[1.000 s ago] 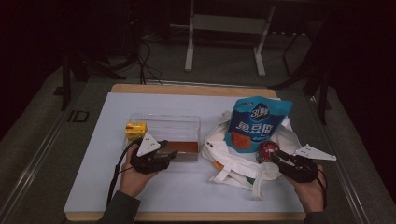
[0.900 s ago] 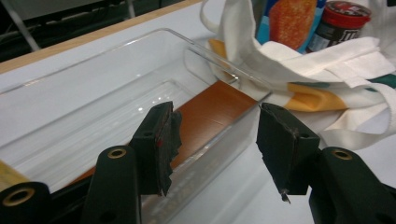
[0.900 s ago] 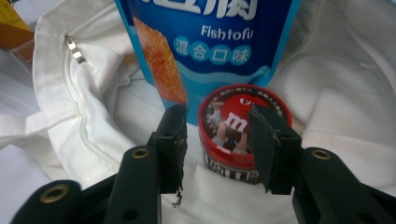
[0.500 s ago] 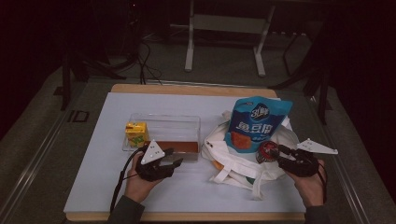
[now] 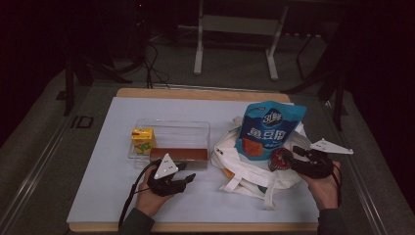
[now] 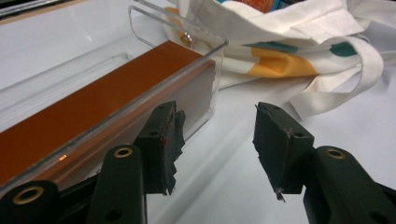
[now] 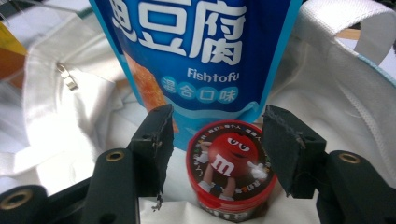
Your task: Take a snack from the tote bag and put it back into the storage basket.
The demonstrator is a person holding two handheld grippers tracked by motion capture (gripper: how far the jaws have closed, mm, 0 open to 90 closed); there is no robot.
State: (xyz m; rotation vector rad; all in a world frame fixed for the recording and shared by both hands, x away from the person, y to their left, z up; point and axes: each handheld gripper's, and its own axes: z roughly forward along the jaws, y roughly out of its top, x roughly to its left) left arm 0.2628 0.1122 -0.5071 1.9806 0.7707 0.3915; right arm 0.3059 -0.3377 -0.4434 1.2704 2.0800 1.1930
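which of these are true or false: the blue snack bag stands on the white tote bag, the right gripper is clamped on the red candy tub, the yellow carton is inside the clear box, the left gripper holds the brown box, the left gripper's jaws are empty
1. The blue snack bag stands on the white tote bag. True.
2. The right gripper is clamped on the red candy tub. False: the tub sits between its jaws, with gaps either side.
3. The yellow carton is inside the clear box. True.
4. The left gripper holds the brown box. False: the brown box lies in the clear box, behind its wall.
5. The left gripper's jaws are empty. True.
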